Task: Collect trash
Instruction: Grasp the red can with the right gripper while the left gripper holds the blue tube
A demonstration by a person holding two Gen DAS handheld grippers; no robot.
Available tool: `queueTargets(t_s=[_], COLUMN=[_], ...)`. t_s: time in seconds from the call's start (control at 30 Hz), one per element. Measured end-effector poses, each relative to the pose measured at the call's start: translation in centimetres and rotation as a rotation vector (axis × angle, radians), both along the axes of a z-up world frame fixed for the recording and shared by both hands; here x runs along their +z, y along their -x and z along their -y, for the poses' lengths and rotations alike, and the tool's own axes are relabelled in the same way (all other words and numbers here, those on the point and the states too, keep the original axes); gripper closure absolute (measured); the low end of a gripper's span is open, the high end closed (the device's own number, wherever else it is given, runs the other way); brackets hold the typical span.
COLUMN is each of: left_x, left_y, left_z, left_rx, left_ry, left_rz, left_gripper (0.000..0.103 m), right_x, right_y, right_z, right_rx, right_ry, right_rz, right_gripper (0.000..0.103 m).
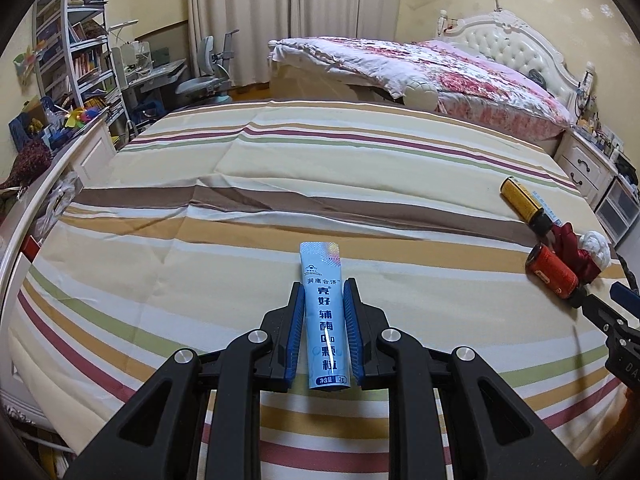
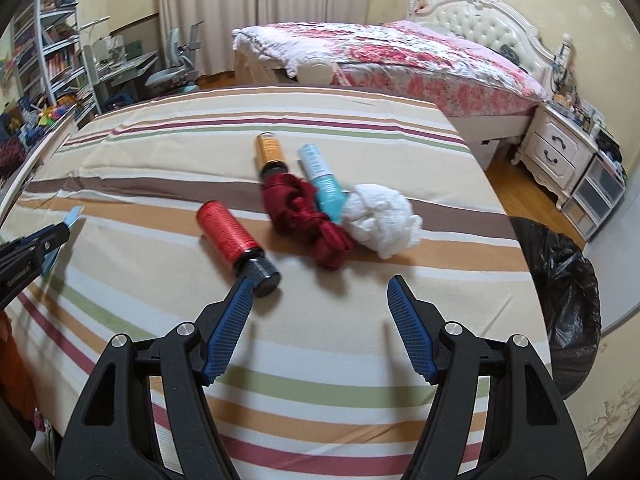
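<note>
My left gripper [image 1: 323, 286] is shut on a light blue sachet [image 1: 323, 272] with printed characters, held above the striped bedsheet [image 1: 280, 184]. In the right wrist view my right gripper [image 2: 320, 284] stands open over the sheet with nothing between its fingers; its left fingertip is next to the black cap of a red bottle [image 2: 228, 232]. Beyond lie an orange bottle [image 2: 270, 152], a crumpled red cloth [image 2: 308, 212], a teal tube [image 2: 324, 184] and a white wad [image 2: 380, 220]. The left gripper [image 2: 68, 222] with the sachet shows at that view's left edge.
A black trash bag [image 2: 560, 292] stands open on the floor right of the bed. A second bed with floral quilt [image 2: 400, 56] lies behind, a white nightstand [image 2: 556, 152] at right, a shelf and desk chair [image 1: 208, 76] at far left.
</note>
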State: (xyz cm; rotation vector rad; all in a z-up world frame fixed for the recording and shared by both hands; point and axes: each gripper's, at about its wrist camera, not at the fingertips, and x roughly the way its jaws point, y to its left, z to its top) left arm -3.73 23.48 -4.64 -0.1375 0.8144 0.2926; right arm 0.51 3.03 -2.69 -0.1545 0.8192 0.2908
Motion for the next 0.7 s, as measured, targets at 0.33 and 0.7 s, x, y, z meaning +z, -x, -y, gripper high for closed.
queueTargets(t_s=[0.33,0.7], left_x=[-0.1,-0.2], left_y=[0.1,0.0], left_z=[-1.0,-1.8], left_rx=[0.016,0.014], left_ry=[0.000,0.024], left_rz=[0.008,0.009], left_gripper=[0.082,0.082], right_x=[0.6,-0.5], right_y=[-0.8,-2.2], right_z=[-3.0,-5.5], right_rx=[0.085,0.158], right_ry=[0.002,-0.001], right_rz=[0.002,-0.073], right_gripper=[0.039,0.055])
